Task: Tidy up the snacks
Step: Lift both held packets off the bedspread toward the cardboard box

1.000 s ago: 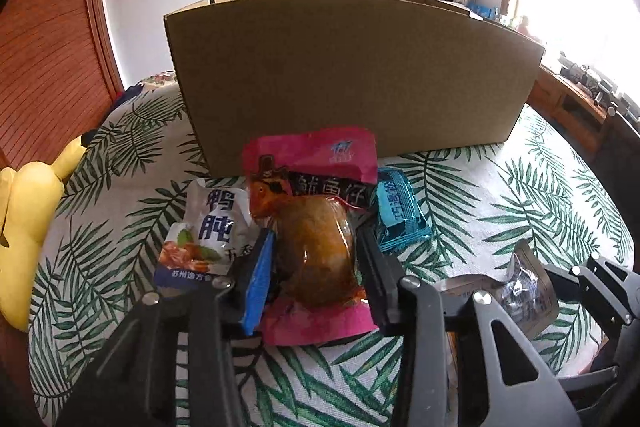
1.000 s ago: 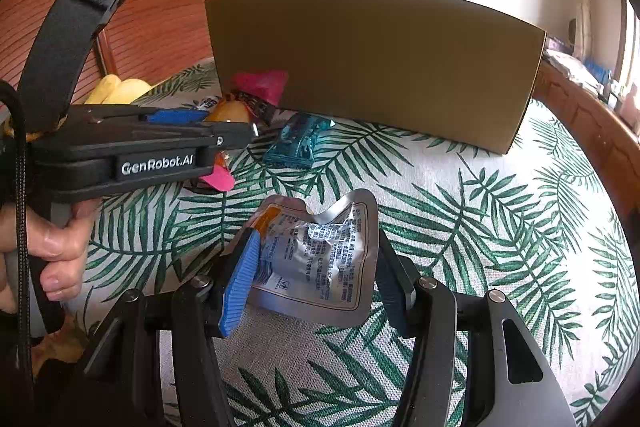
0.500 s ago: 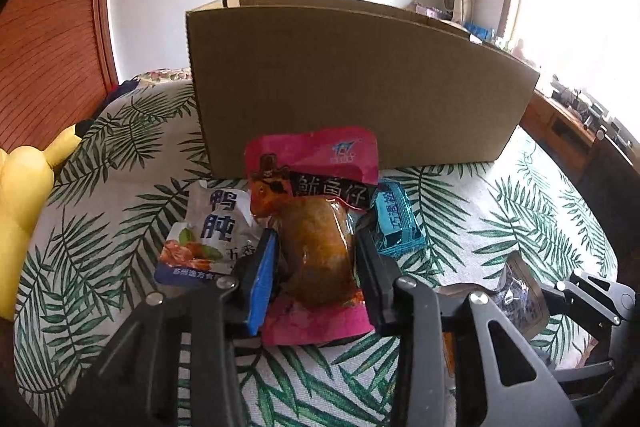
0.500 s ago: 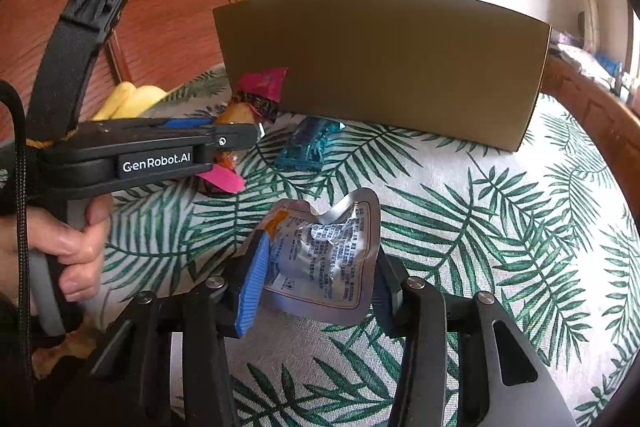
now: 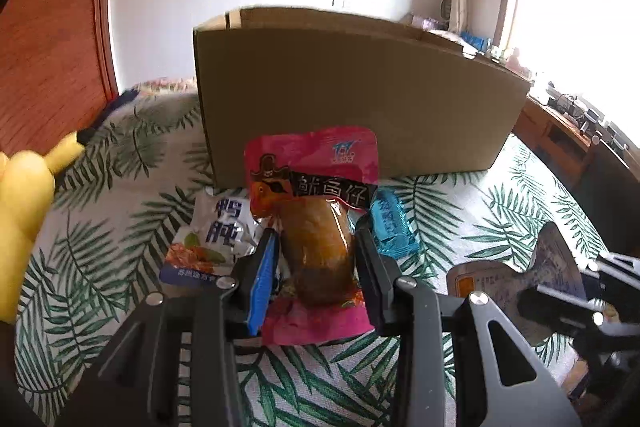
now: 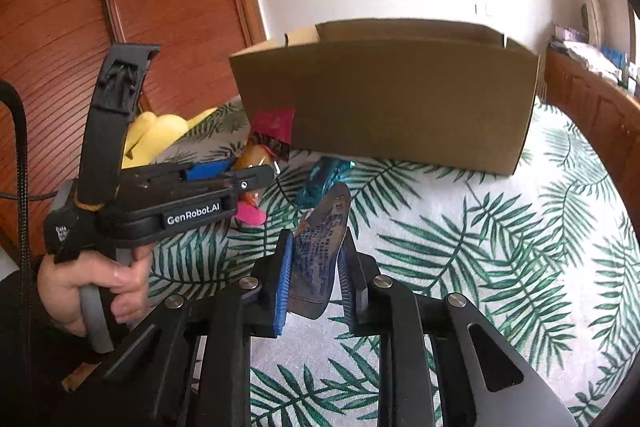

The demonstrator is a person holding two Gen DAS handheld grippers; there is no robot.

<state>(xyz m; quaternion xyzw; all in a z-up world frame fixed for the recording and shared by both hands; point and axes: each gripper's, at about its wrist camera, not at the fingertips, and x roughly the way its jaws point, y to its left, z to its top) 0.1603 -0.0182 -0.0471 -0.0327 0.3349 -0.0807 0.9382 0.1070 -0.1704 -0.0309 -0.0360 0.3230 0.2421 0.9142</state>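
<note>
Gripping a pink snack packet (image 5: 316, 227) between its fingers, the left gripper (image 5: 316, 247) has its jaws narrowed onto the packet's bulging brown middle, and the packet stands up off the palm-leaf tablecloth (image 5: 460, 211) with its pink top toward the cardboard box (image 5: 360, 99) straight ahead. Just left of that gripper's blue pad lies a white-and-blue packet (image 5: 216, 239); just right of its black finger lies a teal packet (image 5: 392, 227), both flat on the cloth.

The right gripper (image 6: 314, 267) has just been closing, and its jaws now pinch a silver foil packet (image 6: 320, 247) folded edge-on between the pads, its top poking up past the fingertips. The box stands ahead of this gripper too, beyond bare cloth. To its left, a hand (image 6: 92, 283) holds the left gripper's handle, with a yellow plush (image 6: 156, 135) beyond it.
</note>
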